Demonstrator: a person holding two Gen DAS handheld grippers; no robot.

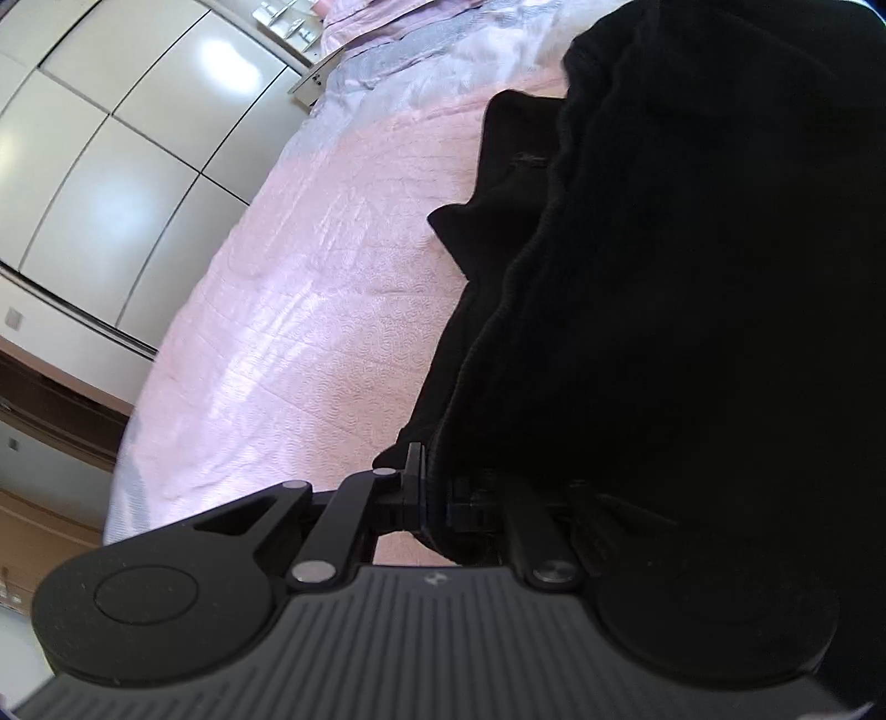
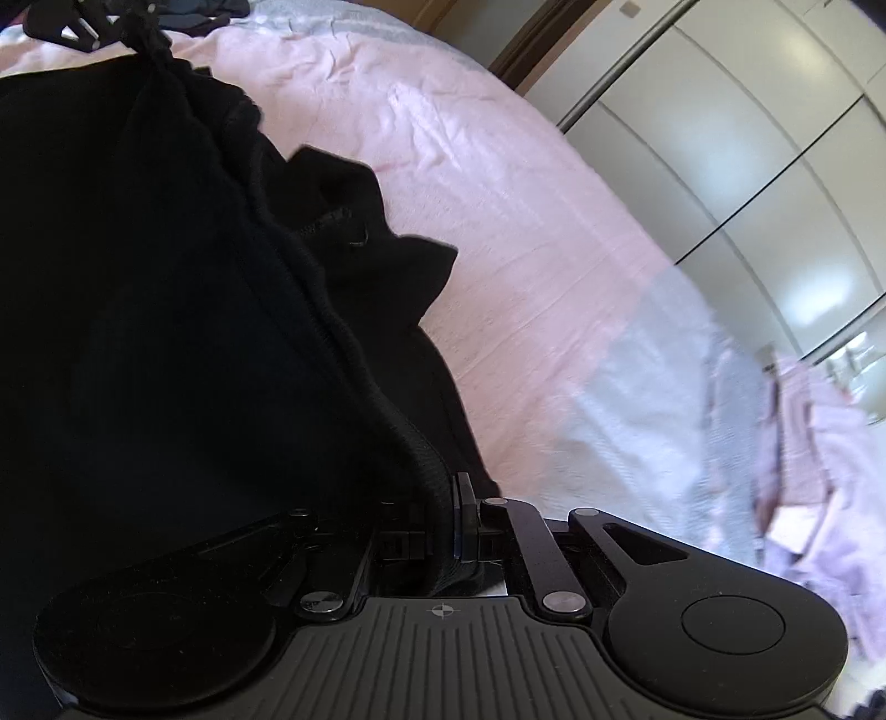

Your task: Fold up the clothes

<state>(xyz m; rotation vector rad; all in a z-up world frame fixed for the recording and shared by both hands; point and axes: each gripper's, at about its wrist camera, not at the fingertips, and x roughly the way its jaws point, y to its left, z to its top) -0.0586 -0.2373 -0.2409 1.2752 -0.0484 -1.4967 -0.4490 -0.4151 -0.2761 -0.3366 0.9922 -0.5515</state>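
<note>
Black ribbed fabric is pinched tight in both tools: the left gripper (image 1: 429, 493) and the right gripper (image 2: 443, 515) each clamp an edge of one dark garment (image 1: 692, 277), which hangs between them above a pink bedspread (image 1: 310, 288). Its held edge runs from hand to hand, neither nearer, the loose body draping ahead of the fingers. Pale wardrobe doors (image 1: 111, 155) stand beyond the bed.

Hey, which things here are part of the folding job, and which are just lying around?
Part of the job:
- black garment
- left claw, shut on the garment
- right claw, shut on the garment
- pink bedspread underneath it

Lying about:
- white wardrobe
- dark clothes at the bed's far edge
</note>
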